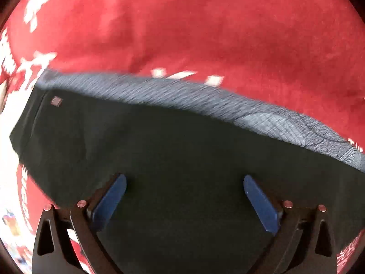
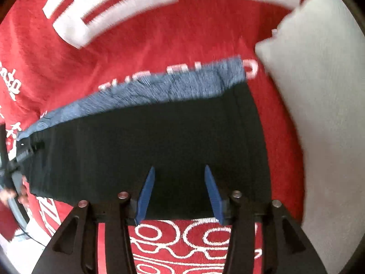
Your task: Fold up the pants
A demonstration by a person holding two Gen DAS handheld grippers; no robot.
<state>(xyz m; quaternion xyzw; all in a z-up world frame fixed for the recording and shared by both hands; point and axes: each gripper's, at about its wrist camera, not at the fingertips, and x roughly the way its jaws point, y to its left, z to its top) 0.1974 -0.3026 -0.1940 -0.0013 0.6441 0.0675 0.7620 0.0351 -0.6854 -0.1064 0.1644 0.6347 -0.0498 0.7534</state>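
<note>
Dark pants (image 1: 159, 150) lie flat on a red blanket, with a grey-blue ribbed band (image 1: 205, 100) along their far edge and a small label (image 1: 56, 101) at the far left corner. My left gripper (image 1: 184, 180) is open above the dark cloth, blue pads wide apart, holding nothing. In the right wrist view the same pants (image 2: 148, 141) show folded into a rough rectangle with the ribbed band (image 2: 159, 86) at the far side. My right gripper (image 2: 180, 171) is open over the near edge of the pants, empty.
A red blanket with white lettering (image 2: 114, 57) covers the surface under the pants and shows in the left wrist view (image 1: 205, 27). A white pillow (image 2: 319, 91) lies at the right. The other gripper's dark frame (image 2: 13, 159) shows at the left edge.
</note>
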